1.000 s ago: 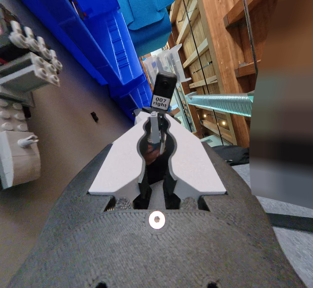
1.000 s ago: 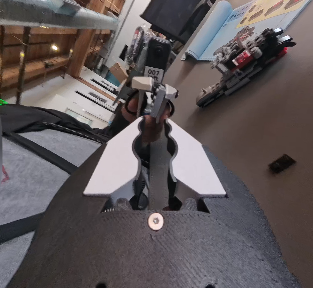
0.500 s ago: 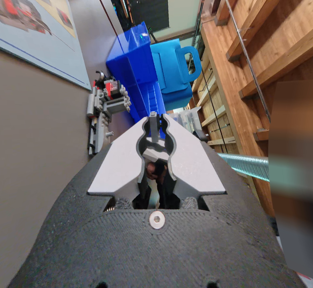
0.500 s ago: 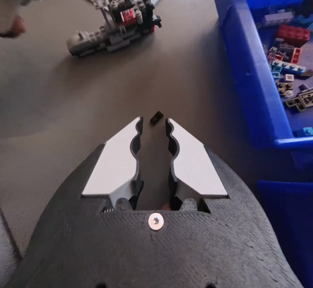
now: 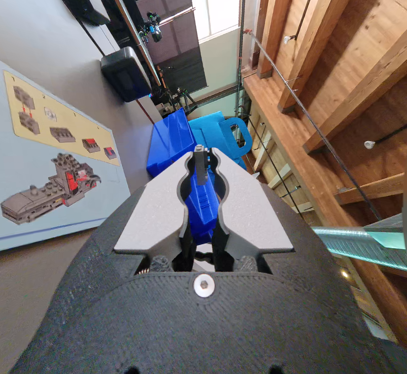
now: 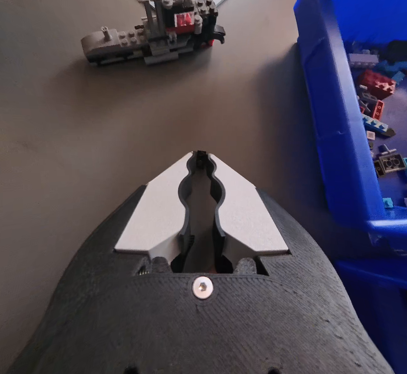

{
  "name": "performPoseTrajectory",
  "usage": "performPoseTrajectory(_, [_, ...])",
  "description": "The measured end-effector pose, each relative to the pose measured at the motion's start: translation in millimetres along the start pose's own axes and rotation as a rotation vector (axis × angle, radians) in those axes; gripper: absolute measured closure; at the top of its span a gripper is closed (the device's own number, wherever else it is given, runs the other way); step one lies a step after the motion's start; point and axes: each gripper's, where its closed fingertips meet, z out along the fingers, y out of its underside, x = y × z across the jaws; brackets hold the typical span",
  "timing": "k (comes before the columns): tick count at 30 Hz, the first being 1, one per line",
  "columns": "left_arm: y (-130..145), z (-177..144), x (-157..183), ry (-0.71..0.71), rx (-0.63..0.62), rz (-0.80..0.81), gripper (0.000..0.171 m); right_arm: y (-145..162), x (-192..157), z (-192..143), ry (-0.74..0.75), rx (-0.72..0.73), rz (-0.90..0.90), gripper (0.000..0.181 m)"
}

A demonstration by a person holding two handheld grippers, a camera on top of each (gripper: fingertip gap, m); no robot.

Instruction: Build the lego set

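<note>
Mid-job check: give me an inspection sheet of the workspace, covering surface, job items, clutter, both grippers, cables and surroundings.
Surface: dull brown tabletop.
Job's things: part-built grey, black and red brick model stands on the table; printed instruction sheet lies flat; open blue plastic bin holds loose mixed bricks.
Clutter: black box-shaped device at the table's far end.
Grippers: left gripper shut on a slim grey brick piece, held off the table; right gripper shut on a small black brick piece, low over the table.
Cables: thin red cord beside the black device.
Surroundings: wooden beams, window, ribbed metal duct.
</note>
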Motion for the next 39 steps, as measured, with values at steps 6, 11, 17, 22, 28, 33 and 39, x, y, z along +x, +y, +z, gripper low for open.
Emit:
performPoseTrajectory(6, [19.8, -5.1, -7.7, 0.013, 0.01, -0.071, 0.157, -33.5, -17.3, 1.4, -0.076, 0.089, 0.019, 0.173])
performPoseTrajectory(11, [37.2, -12.1, -10.0, -0.019, 0.049, -0.124, 0.158, -101.4, -51.3, -13.9, -0.195, 0.253, -0.003, 0.173])
performPoseTrajectory(17, [48.0, -12.5, -10.1, -0.069, 0.066, -0.146, 0.158, -143.0, -68.7, -0.4, -0.245, 0.298, -0.018, 0.173])
performPoseTrajectory(22, [51.8, -9.6, -7.0, -0.082, 0.049, -0.169, 0.158, -159.0, -62.8, 9.8, -0.216, 0.294, -0.026, 0.173])
performPoseTrajectory(28, [55.5, -5.4, -17.2, -0.109, 0.03, -0.208, 0.158, -160.6, -55.5, 25.4, -0.196, 0.245, -0.037, 0.173])
performPoseTrajectory(33, [55.4, -5.4, -24.2, -0.13, 0.023, -0.213, 0.157, -157.4, -53.9, 35.7, -0.181, 0.213, -0.046, 0.173])
performPoseTrajectory(39, [49.7, -9.9, -30.7, -0.149, 0.034, -0.227, 0.158, -154.6, -53.6, 43.9, -0.175, 0.189, -0.023, 0.173])
